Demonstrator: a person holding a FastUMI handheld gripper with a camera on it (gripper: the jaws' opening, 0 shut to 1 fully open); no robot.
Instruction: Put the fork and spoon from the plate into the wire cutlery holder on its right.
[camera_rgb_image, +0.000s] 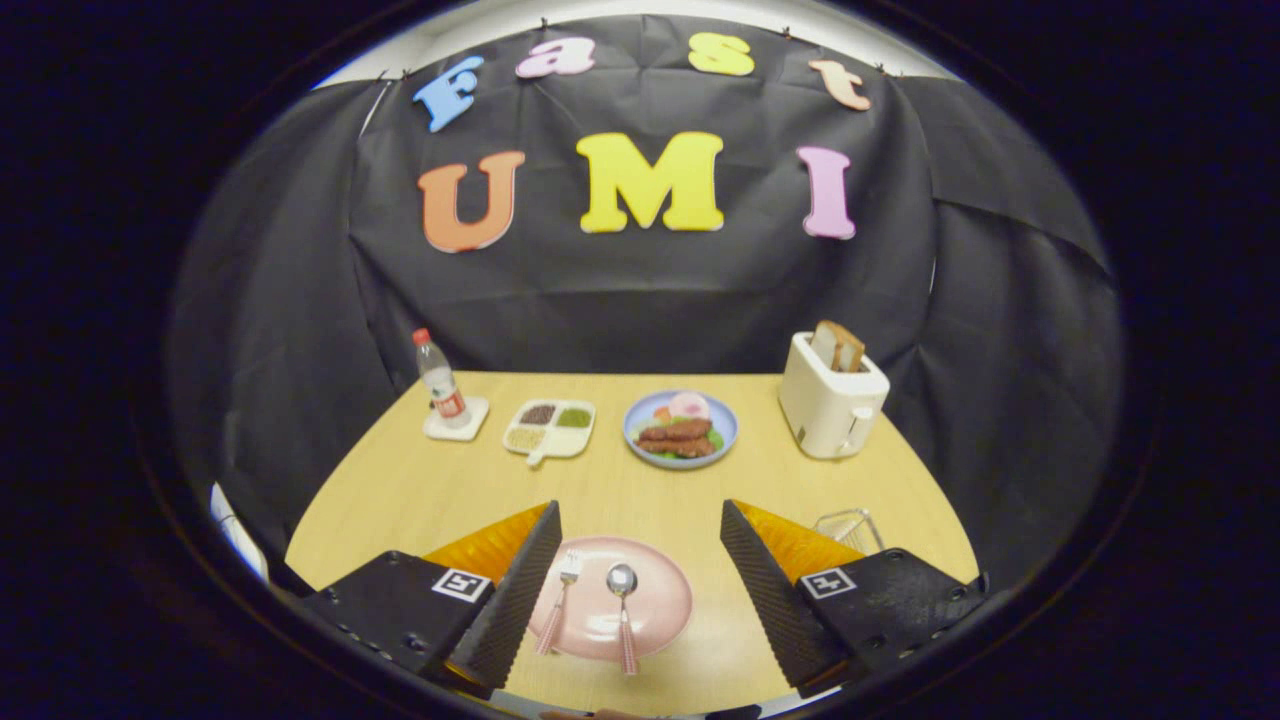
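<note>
The tool (640, 580) hangs above the near edge of the surface (450, 490) with its fingers (520, 590) spread wide and nothing between them but the plate (655, 600) below. That plate is pink and lies on the surface between the two fingers, its left part hidden behind the left finger. On it lie the fork (560, 600) and the spoon (623, 610), side by side and apart, heads pointing away from the tool, handles toward it; the spoon's handle reaches over the near rim. The fork is just beside the left finger, the spoon near the middle of the plate. The holder (850, 528), made of wire, stands to the right of the plate, just beyond the right finger, which covers its lower part. Farther off, across the surface, stand in a row a bottle (440, 385) on a coaster (457, 420), a divided tray (550, 428) with dark and green fillings, a blue dish (682, 428) of food, and a toaster (830, 400) with a slice of bread (838, 346) sticking up from it.
</note>
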